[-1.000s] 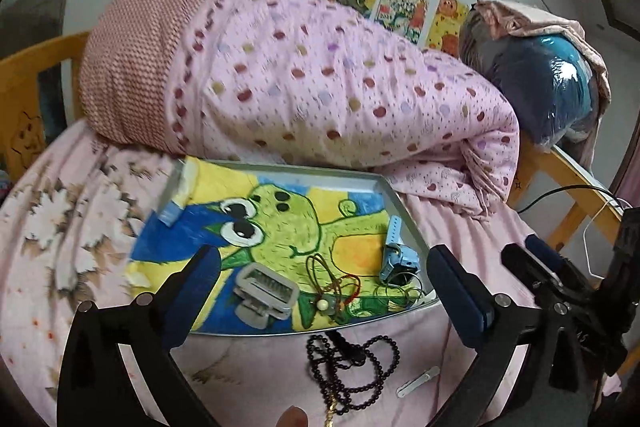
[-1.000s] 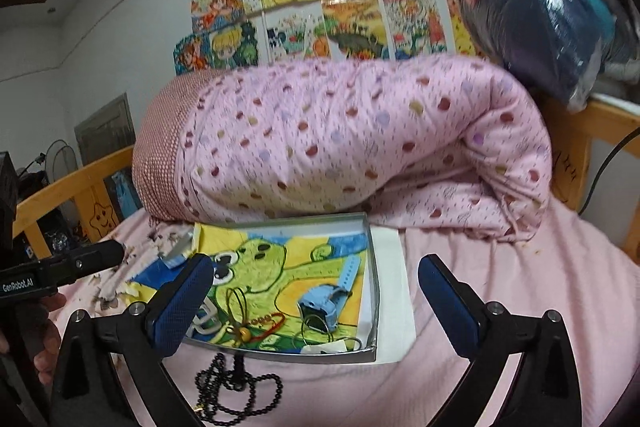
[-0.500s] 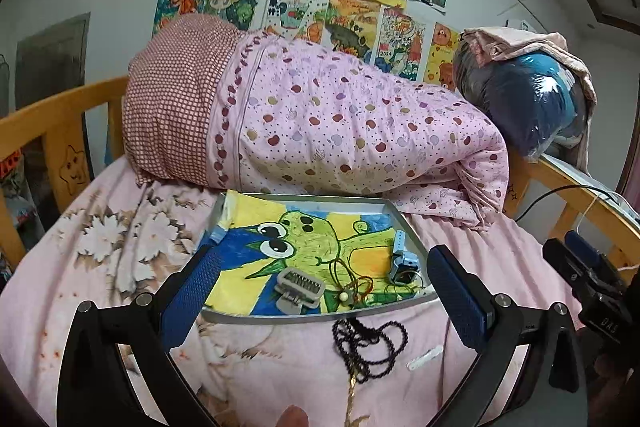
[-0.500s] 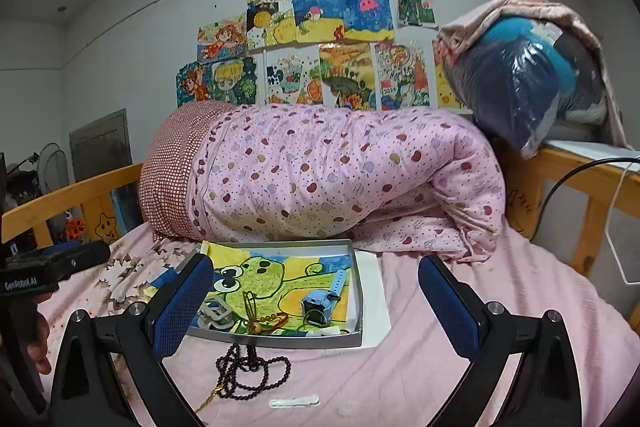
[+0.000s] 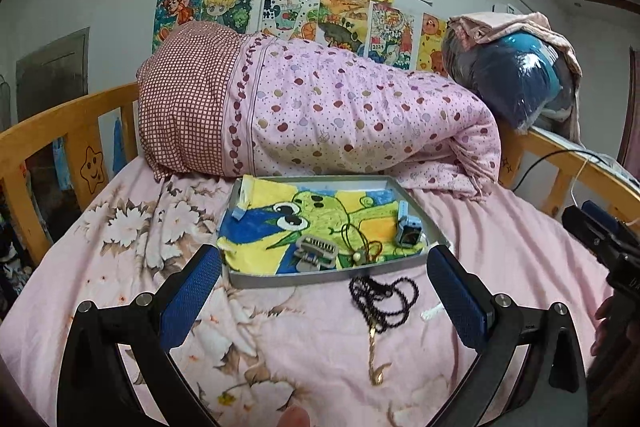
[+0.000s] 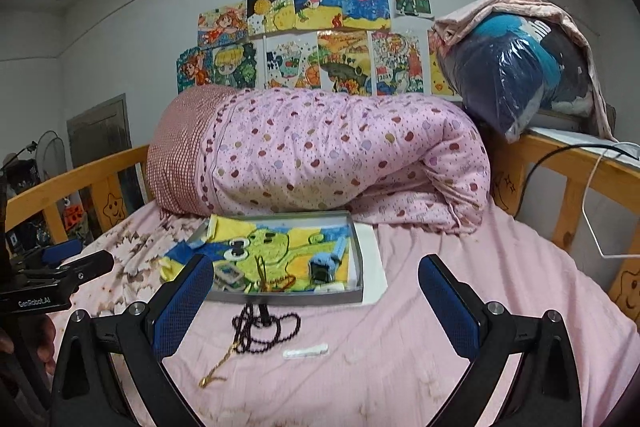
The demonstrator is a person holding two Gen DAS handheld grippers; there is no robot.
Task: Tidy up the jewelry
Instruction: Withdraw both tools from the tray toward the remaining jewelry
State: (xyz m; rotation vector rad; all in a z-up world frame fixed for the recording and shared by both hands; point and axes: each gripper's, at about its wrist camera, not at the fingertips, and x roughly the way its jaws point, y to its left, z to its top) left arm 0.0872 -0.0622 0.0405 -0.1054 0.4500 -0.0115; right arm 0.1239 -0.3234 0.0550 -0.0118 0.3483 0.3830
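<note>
A grey metal tray (image 5: 320, 278) (image 6: 296, 297) lined with a frog picture lies on the pink bed. In it are a blue watch (image 5: 408, 227) (image 6: 326, 263), a grey hair clip (image 5: 316, 251) (image 6: 228, 275) and a red cord necklace (image 5: 362, 247) (image 6: 276, 281). In front of the tray lie a black bead string with a gold tassel (image 5: 380, 301) (image 6: 260, 327) and a white hair clip (image 5: 431, 313) (image 6: 306, 351). My left gripper (image 5: 322, 297) and right gripper (image 6: 314, 303) are both open and empty, held back above the bed in front of these things.
A rolled pink dotted quilt (image 5: 320, 115) lies behind the tray. A wooden bed rail (image 5: 56, 135) runs along both sides. A wrapped blue bundle (image 6: 520, 71) sits at the right rail. A white sheet (image 6: 372, 267) lies beside the tray.
Both grippers have drawn back and risen from the tray, so the tray and beads look smaller and farther. Nothing on the bed has moved.
</note>
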